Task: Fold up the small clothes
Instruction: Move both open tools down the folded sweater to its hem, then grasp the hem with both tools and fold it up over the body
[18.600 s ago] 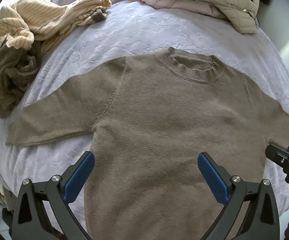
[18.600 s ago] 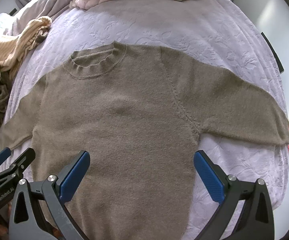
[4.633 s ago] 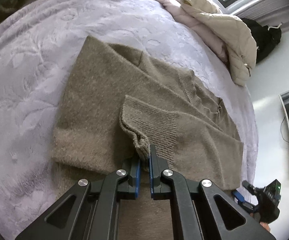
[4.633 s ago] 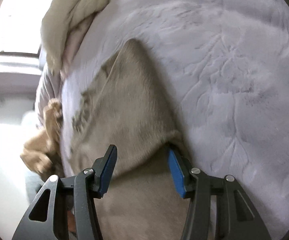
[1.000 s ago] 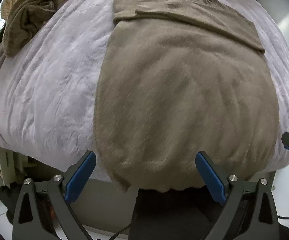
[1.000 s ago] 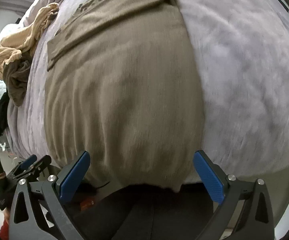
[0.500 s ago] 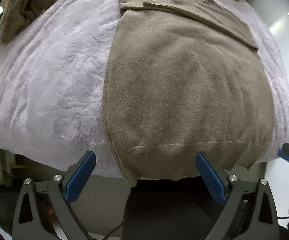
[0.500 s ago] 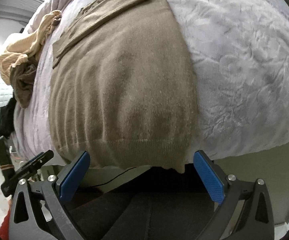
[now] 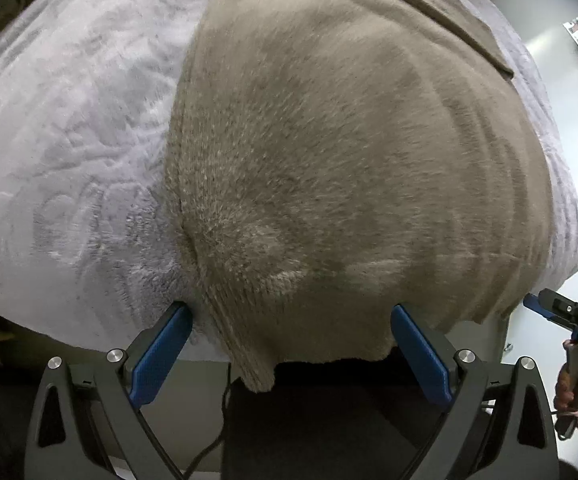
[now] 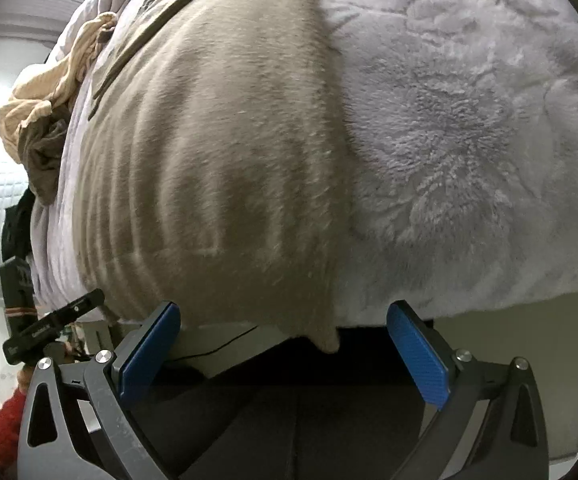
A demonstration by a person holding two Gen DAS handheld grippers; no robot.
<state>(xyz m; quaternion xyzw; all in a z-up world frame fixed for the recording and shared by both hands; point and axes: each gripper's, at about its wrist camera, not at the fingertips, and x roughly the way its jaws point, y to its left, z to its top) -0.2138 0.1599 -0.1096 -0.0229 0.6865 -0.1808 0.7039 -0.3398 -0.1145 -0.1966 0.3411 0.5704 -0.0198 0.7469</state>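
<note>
The taupe knitted sweater (image 9: 349, 152) lies flat on the bed, on a pale lilac plush blanket (image 9: 69, 140) with an embossed pattern. Its ribbed hem hangs a little over the near edge of the bed, and its long axis runs from that hem straight away toward the far end, where the folded-in sleeves cross the body as a band.

In the left wrist view the left tongs (image 9: 291, 354) are spread wide and hold nothing; the sweater's near left hem corner droops between their blue pads, closer to the left pad. In the right wrist view the right tongs (image 10: 283, 354) are likewise spread wide and empty, with the sweater's (image 10: 217, 160) near right hem corner hanging between their pads.

Farther off at the left of the right wrist view, a crumpled cream ribbed garment (image 10: 49, 88) and a darker brown one (image 10: 45, 152) lie bunched at the bed's side.
</note>
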